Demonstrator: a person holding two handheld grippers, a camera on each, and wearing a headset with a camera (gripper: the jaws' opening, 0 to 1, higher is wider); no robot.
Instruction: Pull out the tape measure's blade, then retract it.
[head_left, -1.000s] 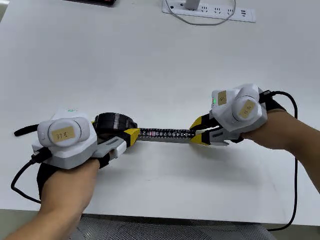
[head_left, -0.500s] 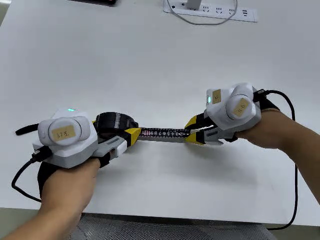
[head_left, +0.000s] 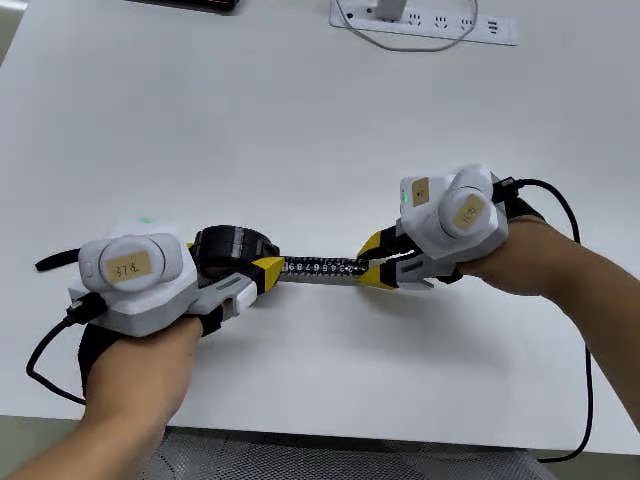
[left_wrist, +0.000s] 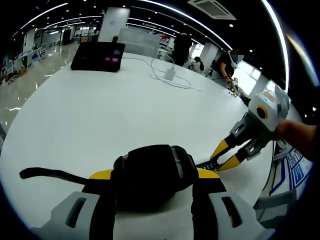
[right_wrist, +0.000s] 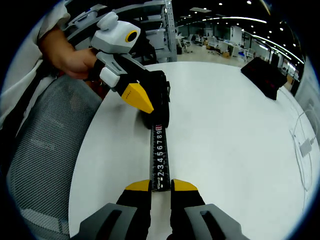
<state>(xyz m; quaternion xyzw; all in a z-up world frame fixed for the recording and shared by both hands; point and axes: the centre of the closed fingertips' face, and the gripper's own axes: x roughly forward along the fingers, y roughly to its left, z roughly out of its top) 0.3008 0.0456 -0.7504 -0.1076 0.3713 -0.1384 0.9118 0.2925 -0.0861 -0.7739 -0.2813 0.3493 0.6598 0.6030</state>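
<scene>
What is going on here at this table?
A person works with a gripper in each hand. The left gripper is shut on the black tape measure, and the right gripper pinches the end of the blade. A short length of blade is out between them, over the table.

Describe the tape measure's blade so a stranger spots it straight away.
Near the front of the white table, two hand-held tongs face each other. The left tongs clamp a black tape measure case; the blade is the narrow dark strip with printed numbers stretched from it to the right tongs.
</scene>
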